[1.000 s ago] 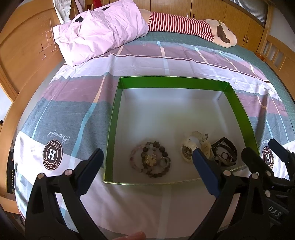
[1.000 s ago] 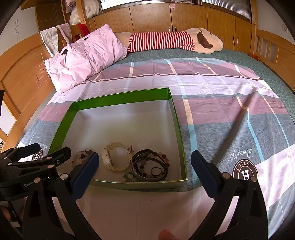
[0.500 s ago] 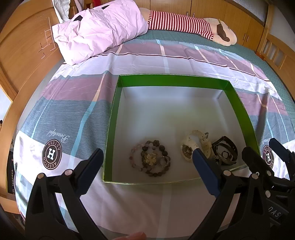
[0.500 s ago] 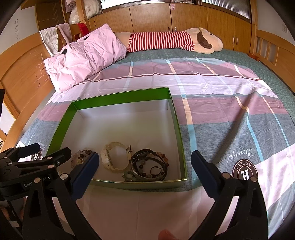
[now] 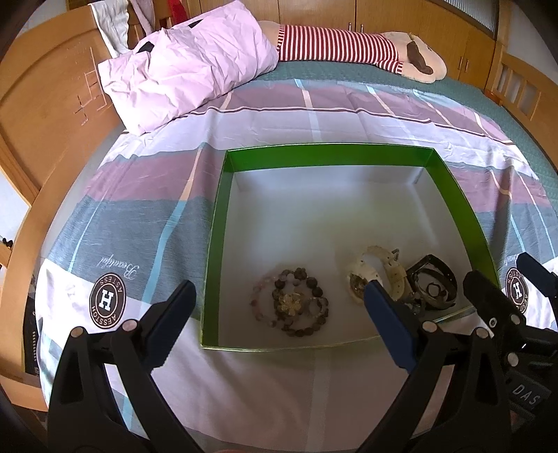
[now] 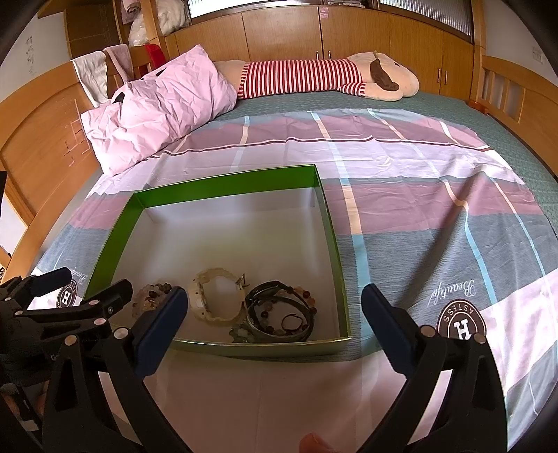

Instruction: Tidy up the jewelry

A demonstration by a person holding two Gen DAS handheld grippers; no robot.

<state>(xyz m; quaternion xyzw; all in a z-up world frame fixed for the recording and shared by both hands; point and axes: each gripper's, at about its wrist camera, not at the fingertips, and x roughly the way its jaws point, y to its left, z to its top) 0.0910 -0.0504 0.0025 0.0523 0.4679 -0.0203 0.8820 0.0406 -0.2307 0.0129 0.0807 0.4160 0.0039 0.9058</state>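
Left wrist view: nearest us we saw the left claw [image 5: 275, 310] with its jaws spread wide and nothing between them, hovering over the near edge of the bed [image 5: 265, 390]. The right claw [image 6: 273, 315] was likewise wide open and empty, held just beside the left one, over the same edge.

Past the fingertips a shallow green box [image 5: 324, 153] with a white floor lay flat on the bedsheet [image 6: 436, 244]. All the jewelry sat along its near side. A coil of beaded bracelets [image 5: 291, 303] lay toward the left. To its right, apart from it, we saw a cream watch [image 6: 214, 301], touching a tangle of dark bands [image 6: 279, 313] close to the right wall. The far half of the box floor was bare.

Beyond the box we saw a pink pillow [image 5: 181, 66] at the left and a plush toy in red and white stripes [image 6: 303, 75] lying along the far edge, with wooden cabinets [image 6: 279, 31] behind.
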